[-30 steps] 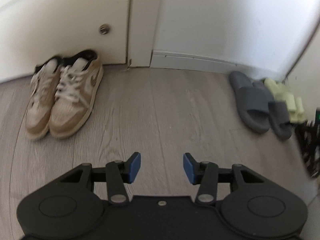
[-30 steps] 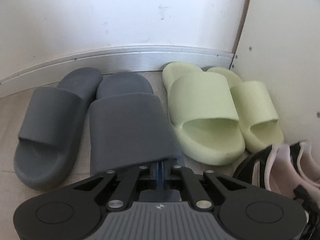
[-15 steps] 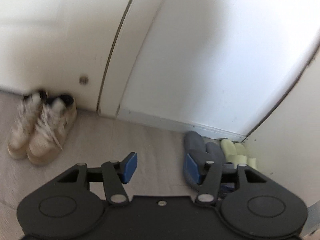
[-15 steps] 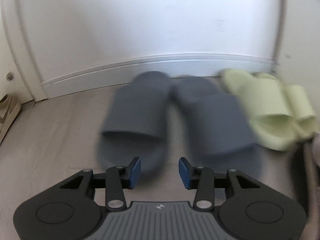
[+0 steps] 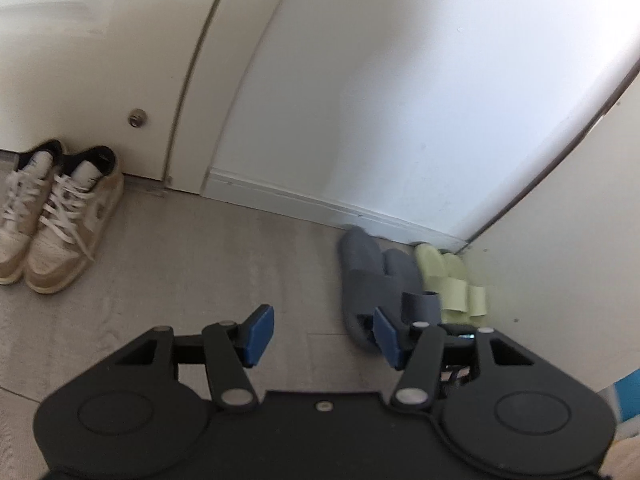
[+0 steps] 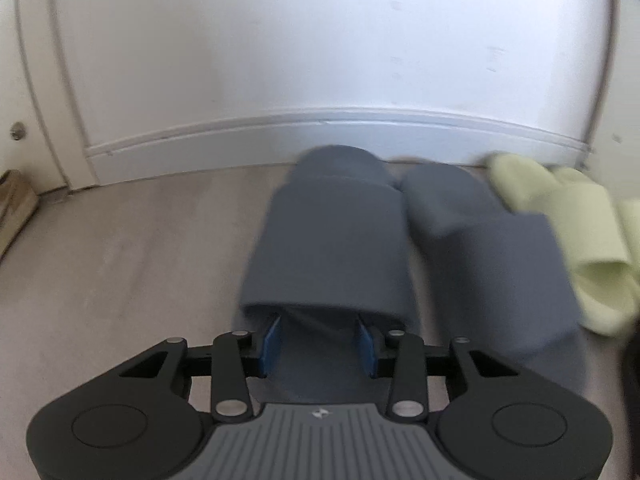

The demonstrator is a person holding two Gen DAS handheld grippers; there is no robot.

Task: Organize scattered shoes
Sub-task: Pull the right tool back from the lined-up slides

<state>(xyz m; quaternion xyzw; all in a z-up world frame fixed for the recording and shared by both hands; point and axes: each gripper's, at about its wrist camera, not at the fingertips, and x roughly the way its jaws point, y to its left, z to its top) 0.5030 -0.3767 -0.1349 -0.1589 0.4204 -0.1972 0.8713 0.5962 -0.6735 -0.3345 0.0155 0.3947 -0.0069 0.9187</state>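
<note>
- The 2 sneakers (image 5: 60, 220) stand side by side on the floor (image 5: 200, 272), at the left, heels against the door (image 5: 100, 80).
- The doorstop (image 5: 137, 119) sits on the door just above them.
- The baseboard (image 5: 320, 204) runs along the wall (image 5: 400, 80) to the right of the door frame.
- The 2 dark slides (image 6: 332, 236) lie side by side, toes toward the baseboard, well apart from the sneakers.
- The 2 pale slides (image 6: 560, 220) lie just right of them, in the corner beside the side panel (image 5: 580, 200).
- The left claw (image 5: 320, 334) hangs above bare floor, left of the slides.
- The right claw (image 6: 318, 340) sits at the heel opening of the left dark slide, with 1 finger at each side.
</note>
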